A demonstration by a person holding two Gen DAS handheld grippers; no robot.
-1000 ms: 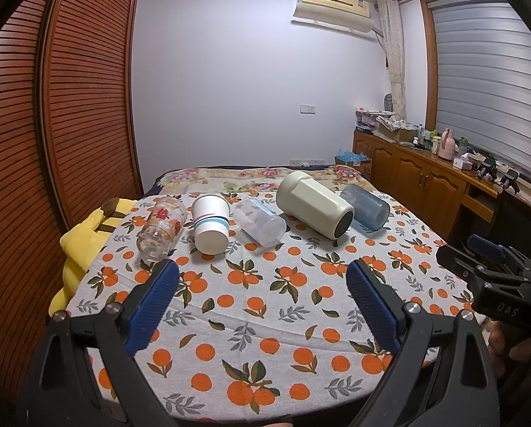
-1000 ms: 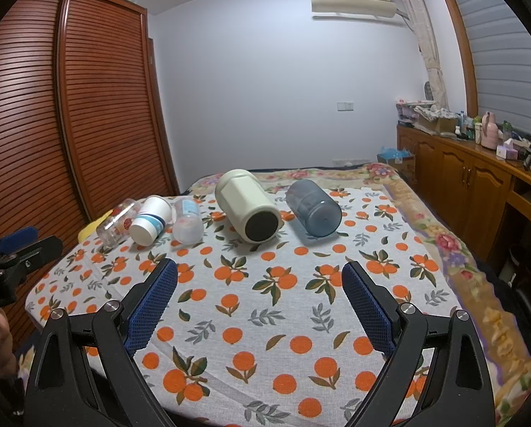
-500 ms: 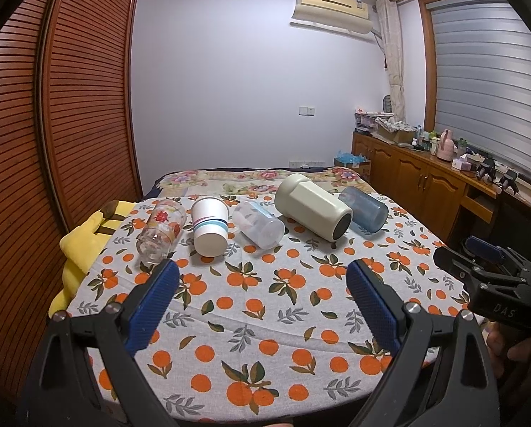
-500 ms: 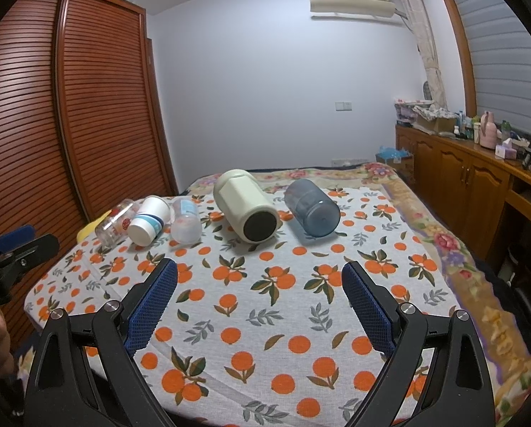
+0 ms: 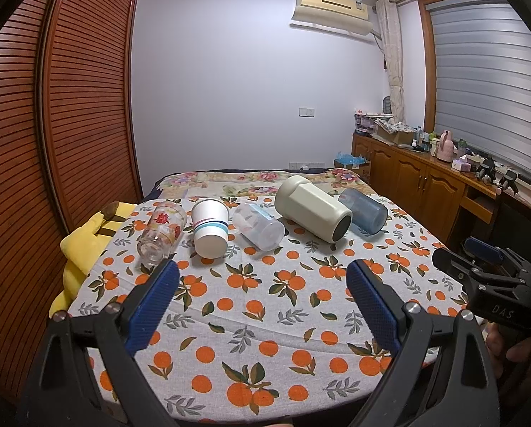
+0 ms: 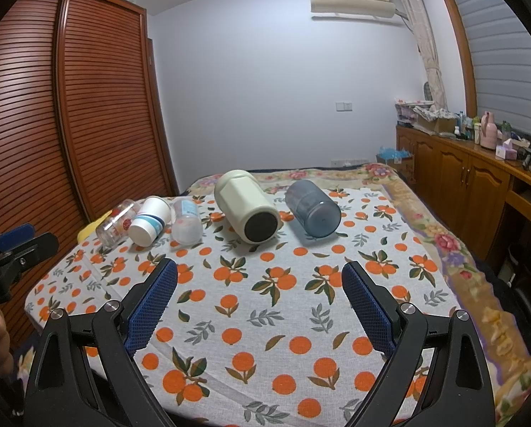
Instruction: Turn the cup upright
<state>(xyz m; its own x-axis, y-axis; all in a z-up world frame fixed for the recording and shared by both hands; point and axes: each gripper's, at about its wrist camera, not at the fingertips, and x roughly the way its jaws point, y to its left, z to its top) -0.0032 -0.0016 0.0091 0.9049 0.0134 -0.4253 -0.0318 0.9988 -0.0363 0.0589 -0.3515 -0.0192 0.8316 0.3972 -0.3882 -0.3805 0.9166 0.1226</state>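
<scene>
Five cups lie on their sides, in a row across the far half of the orange-print tablecloth point(image 5: 251, 306).
My left gripper point(image 5: 262, 295) and right gripper point(image 6: 258, 293) hover near the front edge, jaws wide, empty, well apart from the cream cup point(image 6: 247, 210).

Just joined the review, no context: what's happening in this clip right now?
A person holds two handheld grippers over a table with an orange-print cloth. Five cups lie on their sides in a row: a glass cup, paper cup, clear plastic cup, cream cup and blue cup. The left gripper and right gripper are both open, short of the cups and holding nothing. No cup is upright yet.
</scene>
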